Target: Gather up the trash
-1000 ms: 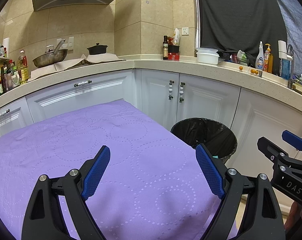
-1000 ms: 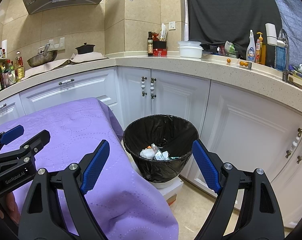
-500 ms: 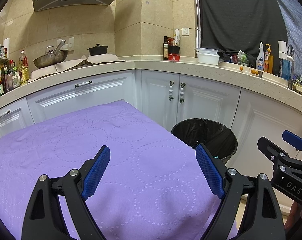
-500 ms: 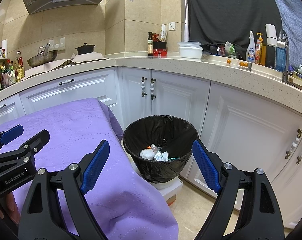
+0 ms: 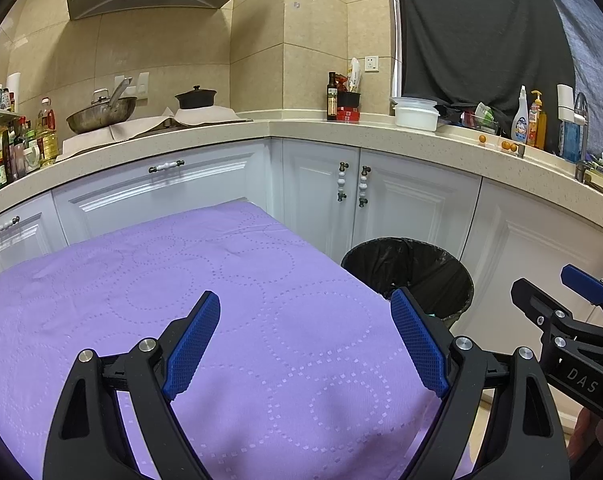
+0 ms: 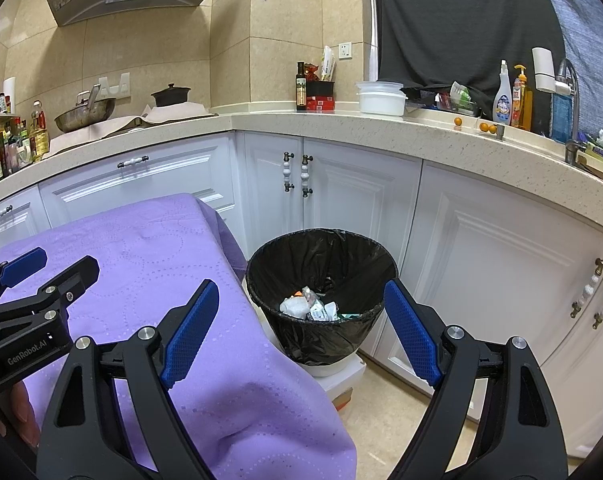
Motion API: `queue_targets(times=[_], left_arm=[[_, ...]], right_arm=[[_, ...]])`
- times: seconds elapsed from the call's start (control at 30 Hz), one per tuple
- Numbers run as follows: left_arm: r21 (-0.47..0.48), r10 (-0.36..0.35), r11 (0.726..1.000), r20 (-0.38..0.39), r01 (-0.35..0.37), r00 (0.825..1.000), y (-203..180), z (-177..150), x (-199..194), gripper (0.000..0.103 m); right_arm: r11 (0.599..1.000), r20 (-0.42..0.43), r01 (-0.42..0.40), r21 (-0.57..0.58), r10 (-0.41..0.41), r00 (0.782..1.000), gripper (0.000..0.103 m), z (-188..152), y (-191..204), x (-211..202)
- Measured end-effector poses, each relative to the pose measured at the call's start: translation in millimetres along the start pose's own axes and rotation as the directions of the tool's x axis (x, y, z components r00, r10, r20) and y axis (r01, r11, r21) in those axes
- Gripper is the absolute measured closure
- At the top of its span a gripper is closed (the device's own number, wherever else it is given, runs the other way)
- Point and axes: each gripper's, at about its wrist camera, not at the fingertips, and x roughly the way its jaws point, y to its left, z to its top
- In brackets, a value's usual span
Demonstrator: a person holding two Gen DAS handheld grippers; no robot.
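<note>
Black-lined bin (image 6: pixel 321 280) holds crumpled white and colourful trash (image 6: pixel 313 308).

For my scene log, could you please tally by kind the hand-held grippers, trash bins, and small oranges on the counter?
Hand-held grippers: 2, left and right, both open and empty.
Trash bins: 1.
Small oranges: 3.
Total: 6.

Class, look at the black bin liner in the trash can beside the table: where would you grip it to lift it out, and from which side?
Grip the black bin liner at its folded-over rim, coming from above. The rim is the only loose edge; the trash sits low, and the purple tablecloth crowds the left side.
</note>
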Motion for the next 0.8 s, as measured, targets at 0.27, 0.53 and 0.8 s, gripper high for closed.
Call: queue_targets(times=[0.27, 0.53, 0.8], left_arm=[[0.007, -0.012, 1.000, 0.011, 0.012, 1.000, 1.7, 2.2, 0.2, 0.017], [-0.005, -0.021, 1.000, 0.019, 0.021, 1.000, 7.7, 6.1, 2.7, 0.014], [-0.044, 0.100, 0.994, -0.040, -0.102, 0.994, 55.1, 17.5, 19.6, 0.014]], right_arm=[[1.000, -0.003, -0.002, -0.002, 0.002, 1.000, 0.021, 0.3, 0.7, 1.9], [1.000, -0.023, -0.012, -0.009, 0.012, 1.000, 0.021, -5.3, 1.7, 12.3], [0.995, -0.045, -0.085, -0.044, 0.083, 0.996, 0.013, 6.3, 25.2, 28.1]])
